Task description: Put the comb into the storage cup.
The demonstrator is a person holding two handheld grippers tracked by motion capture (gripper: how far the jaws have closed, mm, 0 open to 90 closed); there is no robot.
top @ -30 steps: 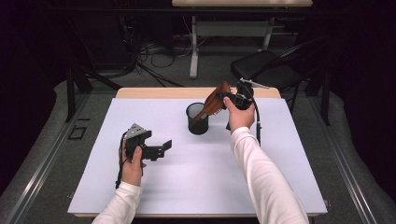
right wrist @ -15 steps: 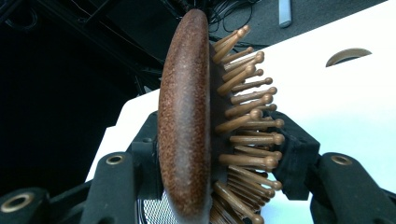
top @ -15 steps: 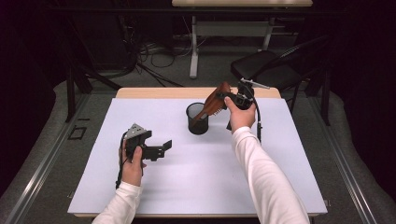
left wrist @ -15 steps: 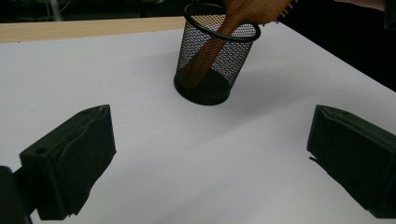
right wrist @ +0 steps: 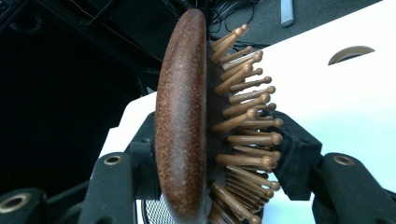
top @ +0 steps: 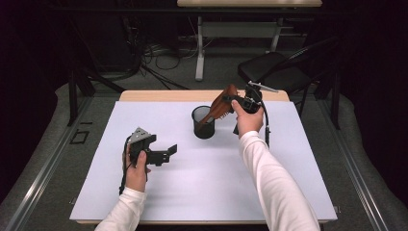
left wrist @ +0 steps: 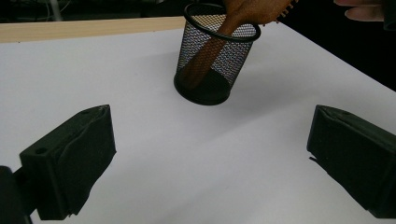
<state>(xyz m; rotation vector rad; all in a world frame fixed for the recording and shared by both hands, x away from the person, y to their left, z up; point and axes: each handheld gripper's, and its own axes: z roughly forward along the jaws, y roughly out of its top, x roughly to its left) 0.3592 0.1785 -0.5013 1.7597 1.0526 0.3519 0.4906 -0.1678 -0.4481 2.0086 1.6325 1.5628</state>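
A brown wooden hairbrush (top: pixel 222 105) leans with its handle down inside a black mesh cup (top: pixel 203 122) at the table's far middle. My right gripper (top: pixel 231 99) is shut on the brush head, just right of and above the cup. In the right gripper view the brush (right wrist: pixel 182 121) stands edge-on between the jaws, bristles to the right, and the right gripper (right wrist: pixel 219 154) clamps it. My left gripper (top: pixel 170 152) rests open at the near left, pointing toward the cup. In the left gripper view the gripper (left wrist: pixel 210 158) holds nothing, and the cup (left wrist: pixel 233 51) with the handle (left wrist: pixel 205 56) stands ahead.
A white sheet (top: pixel 202 192) covers the table, with a wooden strip (top: pixel 159 96) along the far edge. A black chair (top: pixel 274 72) stands behind the far right corner. Cables (top: pixel 154 53) and a desk leg (top: pixel 199 48) are on the floor beyond.
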